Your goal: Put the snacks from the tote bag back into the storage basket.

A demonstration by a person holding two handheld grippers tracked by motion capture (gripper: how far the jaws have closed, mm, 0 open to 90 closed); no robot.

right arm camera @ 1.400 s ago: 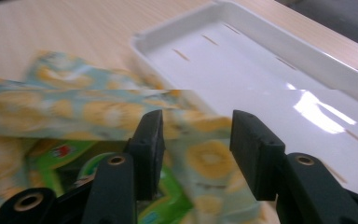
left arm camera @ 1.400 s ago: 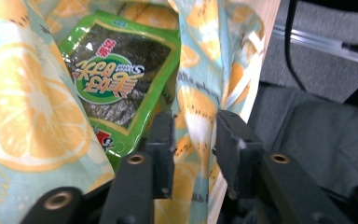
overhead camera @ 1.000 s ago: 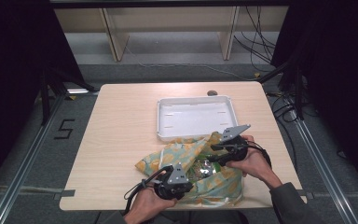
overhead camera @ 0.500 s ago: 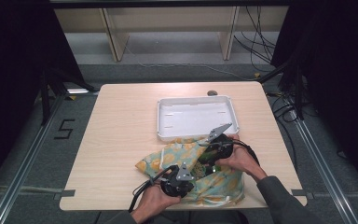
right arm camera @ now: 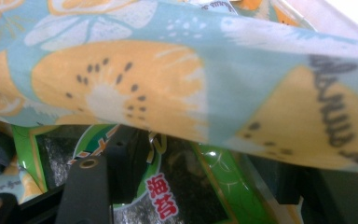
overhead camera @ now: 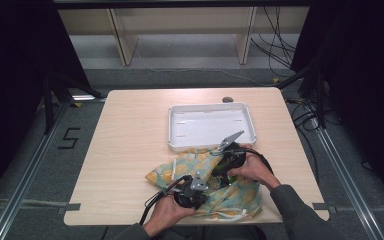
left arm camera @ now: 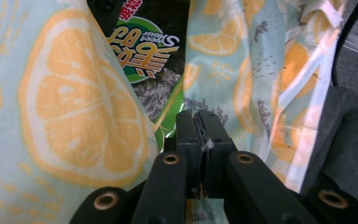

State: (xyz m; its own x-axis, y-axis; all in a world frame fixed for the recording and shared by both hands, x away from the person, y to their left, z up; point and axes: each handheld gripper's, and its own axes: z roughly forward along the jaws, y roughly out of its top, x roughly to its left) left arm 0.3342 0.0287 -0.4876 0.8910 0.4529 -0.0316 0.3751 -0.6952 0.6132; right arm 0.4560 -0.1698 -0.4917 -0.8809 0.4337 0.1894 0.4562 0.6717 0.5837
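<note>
We judge the packet (right arm camera: pixel 168 186) light, crinkly and slick, best gripped across its flat edge. It lies inside the cloth bag (overhead camera: pixel 235 192) at the table's (overhead camera: pixel 130 150) near edge. Left gripper (left arm camera: pixel 203 128) pinches the bag's rim; right gripper (overhead camera: pixel 220 177), jaws just opening, straddles the packet.

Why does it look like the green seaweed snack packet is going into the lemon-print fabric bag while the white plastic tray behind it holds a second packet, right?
Not quite: the white plastic tray is empty in the high view. The green seaweed snack packet does sit in the mouth of the lemon-print fabric bag.
</note>
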